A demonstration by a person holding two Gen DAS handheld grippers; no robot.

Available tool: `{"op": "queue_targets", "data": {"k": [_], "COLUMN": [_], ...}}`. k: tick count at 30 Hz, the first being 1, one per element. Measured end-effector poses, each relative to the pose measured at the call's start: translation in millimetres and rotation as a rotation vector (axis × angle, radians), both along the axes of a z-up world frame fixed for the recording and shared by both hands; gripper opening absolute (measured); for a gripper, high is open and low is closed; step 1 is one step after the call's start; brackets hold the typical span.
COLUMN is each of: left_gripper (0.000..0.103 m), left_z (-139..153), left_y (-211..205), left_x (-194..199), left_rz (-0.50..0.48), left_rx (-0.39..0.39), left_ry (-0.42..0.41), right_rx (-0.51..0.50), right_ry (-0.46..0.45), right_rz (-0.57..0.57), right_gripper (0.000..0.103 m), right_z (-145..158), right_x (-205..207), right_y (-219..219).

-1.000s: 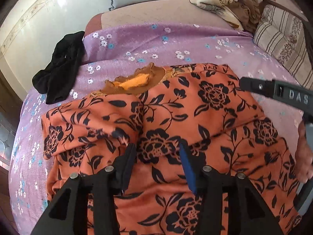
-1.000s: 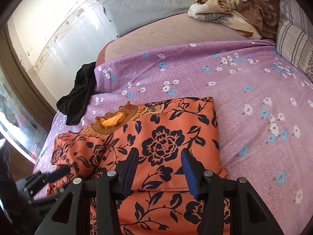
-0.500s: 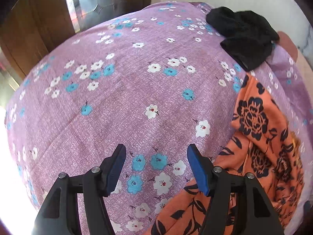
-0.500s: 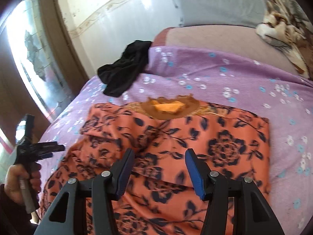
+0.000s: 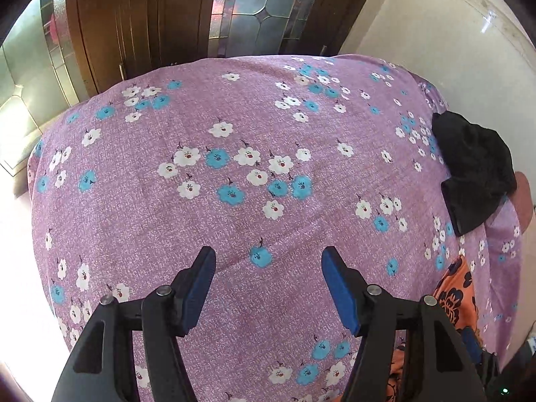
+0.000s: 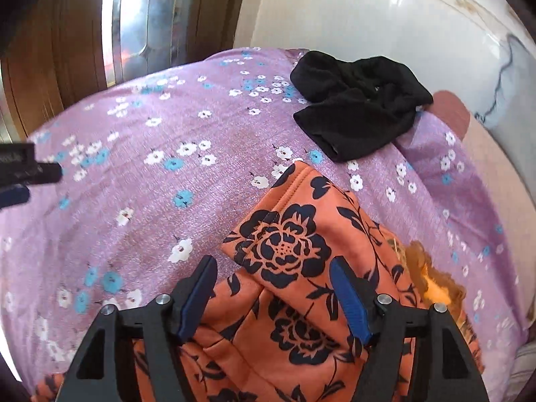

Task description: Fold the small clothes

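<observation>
An orange garment with black flowers [image 6: 284, 261] lies partly folded on the purple flowered bedsheet [image 6: 150, 201]. Its brown and orange neckline [image 6: 432, 284] shows at the right. My right gripper [image 6: 273, 284] is open and empty, just above the garment's folded sleeve. My left gripper [image 5: 268, 278] is open and empty over bare sheet [image 5: 234, 184]; only an edge of the garment [image 5: 452, 288] shows at its lower right. The left gripper's tip also shows in the right wrist view [image 6: 30, 171] at the far left.
A crumpled black garment [image 6: 355, 100] lies on the sheet beyond the orange one, also seen in the left wrist view [image 5: 472, 171]. A wooden and glass door [image 5: 167, 13] stands past the bed's edge. A white wall [image 6: 385, 16] is behind.
Both grippers have swung left, away from the garment's middle. The left one now faces bare sheet and the door; the right one faces the sleeve fold. Both stay open.
</observation>
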State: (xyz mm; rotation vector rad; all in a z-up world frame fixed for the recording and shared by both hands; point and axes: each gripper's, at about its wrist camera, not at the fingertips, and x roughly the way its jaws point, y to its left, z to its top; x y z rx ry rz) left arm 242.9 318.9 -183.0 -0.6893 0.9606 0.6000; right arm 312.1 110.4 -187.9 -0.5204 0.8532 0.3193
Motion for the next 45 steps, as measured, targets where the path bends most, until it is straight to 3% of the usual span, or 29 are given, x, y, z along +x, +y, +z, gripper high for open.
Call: {"op": "queue_targets", "data": {"k": [3,5,7,9,11,15,18,21,24,27,31,34,38,41,45], "left_gripper": [0.066,0.066,0.066,0.066,0.066,0.066,0.066,0.066,0.066,0.067,0.067,0.067,0.067,0.067,0.067], "left_z": [-2,-2,-1,0,1,7,10,8,6,0,-16,-26,-27,-24,-20], "left_y": [-1,-8,-17,-24,-34,-61,-89,-121,-153,-178,-201,-213,-217,-221,-236], "left_x": [-1,3,7,11,15,25,34,46,55,61,67,68,67,67,65], "left_rz": [-0.003,-0.030,-0.065,-0.089,-0.123,-0.225,-0.336,-0.459,-0.537,-0.586,-0.612,-0.616,-0.597,-0.572,-0.588], "left_rx": [-0.060,-0.057,-0.042,-0.036,-0.013,0.050,0.081,0.101,0.149,0.175,0.231,0.324,0.398,0.431,0.499], "left_ry": [-0.014,-0.012,-0.007,-0.006,-0.004,-0.011,-0.033,-0.044,-0.053,-0.068,-0.026,0.005,0.006,0.005,-0.014], "right_rx": [-0.068,-0.060,0.005,0.040,0.114,0.338,0.513,0.636,0.716,0.778,0.867,0.831,0.697,0.557,0.482], "right_ry": [0.034,0.030,0.048,0.009,-0.026,-0.092,-0.140,-0.164,-0.158,-0.091,-0.002,0.002,0.088,0.059,0.036], "right_rz": [-0.062,-0.104,-0.145,-0.167,-0.182,-0.260,-0.362,-0.479,-0.619,-0.755,-0.816,-0.789,-0.816,-0.821,-0.812], "right_gripper": [0.074,0.072,0.051,0.017,0.010,0.008,0.008,0.008,0.008,0.008,0.008,0.009,0.012,0.013,0.013], "right_z": [-18,-23,-21,-10,9,57,88,99,88,53,8,-5,-17,-13,-9], "right_x": [20,32,42,46,42,26,4,-26,-57,-81,-102,-109,-105,-109,-114], "right_y": [6,3,-5,-10,-25,-84,-155,-235,-313,-377,-416,-413,-399,-385,-379]}}
